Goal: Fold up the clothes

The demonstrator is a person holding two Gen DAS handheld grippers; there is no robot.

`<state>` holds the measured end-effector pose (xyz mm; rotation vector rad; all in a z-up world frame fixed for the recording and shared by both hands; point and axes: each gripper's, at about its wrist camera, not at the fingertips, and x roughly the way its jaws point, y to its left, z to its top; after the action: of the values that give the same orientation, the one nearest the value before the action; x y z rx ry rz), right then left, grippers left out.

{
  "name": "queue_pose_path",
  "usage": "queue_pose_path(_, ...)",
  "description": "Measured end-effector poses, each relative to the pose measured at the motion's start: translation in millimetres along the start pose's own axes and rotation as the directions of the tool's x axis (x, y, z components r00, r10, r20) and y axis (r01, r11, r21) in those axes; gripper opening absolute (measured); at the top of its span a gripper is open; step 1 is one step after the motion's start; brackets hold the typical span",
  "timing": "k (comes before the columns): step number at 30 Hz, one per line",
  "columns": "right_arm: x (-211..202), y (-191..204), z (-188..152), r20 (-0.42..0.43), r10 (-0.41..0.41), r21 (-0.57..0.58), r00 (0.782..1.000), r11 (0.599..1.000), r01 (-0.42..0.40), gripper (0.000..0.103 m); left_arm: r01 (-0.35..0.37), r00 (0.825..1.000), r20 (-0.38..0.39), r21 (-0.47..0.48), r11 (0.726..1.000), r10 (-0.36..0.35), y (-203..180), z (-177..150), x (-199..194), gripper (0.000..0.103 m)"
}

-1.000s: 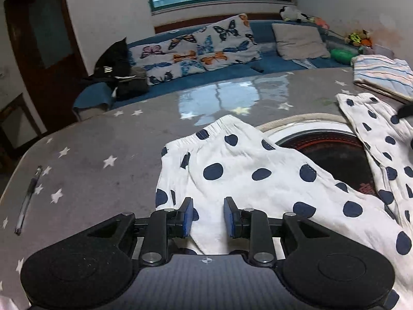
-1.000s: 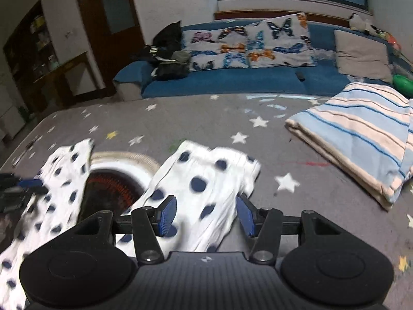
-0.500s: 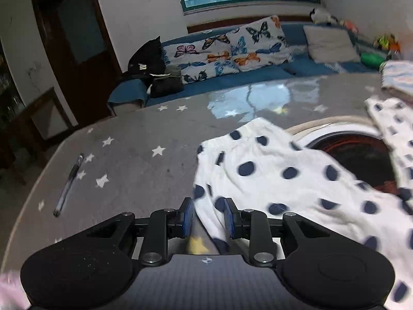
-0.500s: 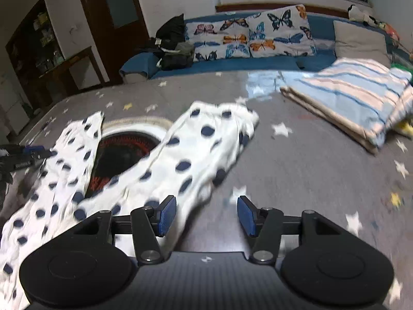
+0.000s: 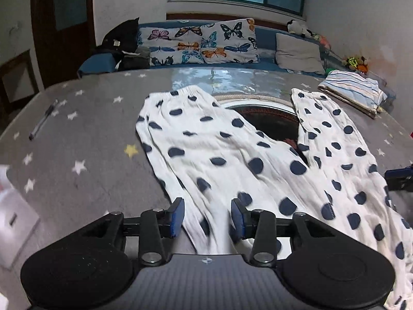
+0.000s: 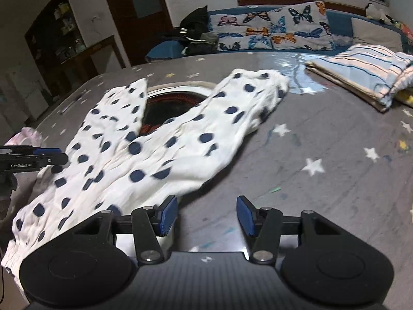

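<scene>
The polka-dot trousers (image 5: 219, 155) are found spread flat on the grey star-patterned desk (image 5: 85, 134), both legs splayed apart in a V over a round dark inset (image 5: 271, 121) in the desk top. No fold is seen in the garment; the folding is judged to be at its outset, with the legs not yet brought together and the length not yet doubled. A striped cloth (image 6: 361, 75), already folded, is noted at the far right of the desk.

The left claw (image 5: 207, 217) is observed with its jaws opening; trouser fabric lies between them, unpressed. The right claw (image 6: 207, 215) is held apart over bare desk, just beside the garment's edge, gripping nothing.
</scene>
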<state>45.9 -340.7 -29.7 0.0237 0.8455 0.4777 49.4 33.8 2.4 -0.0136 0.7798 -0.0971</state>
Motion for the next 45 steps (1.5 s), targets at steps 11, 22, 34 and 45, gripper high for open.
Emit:
queue_pose_path(11,11,29,2,0.022,0.030,-0.042,0.999,0.999,-0.029,0.039,-0.037,0.999,-0.011,-0.051,0.998,0.037,1,-14,-7,0.044)
queue_pose_path(22,-13,21,-24,0.006,0.111,0.096,0.994,0.989,-0.111,0.028,-0.020,1.000,-0.017,-0.090,0.996,0.018,2,-24,-24,0.049)
queue_pose_path(34,-47,26,-36,0.090,-0.013,0.128,0.996,0.992,0.002,0.003,-0.013,1.000,-0.030,-0.075,0.997,0.011,-3,-37,-36,0.006)
queue_pose_path(45,-74,28,-82,-0.013,-0.098,0.173,0.995,0.980,0.098,0.004,-0.034,0.998,-0.045,-0.045,0.998,0.032,8,-55,-59,0.005)
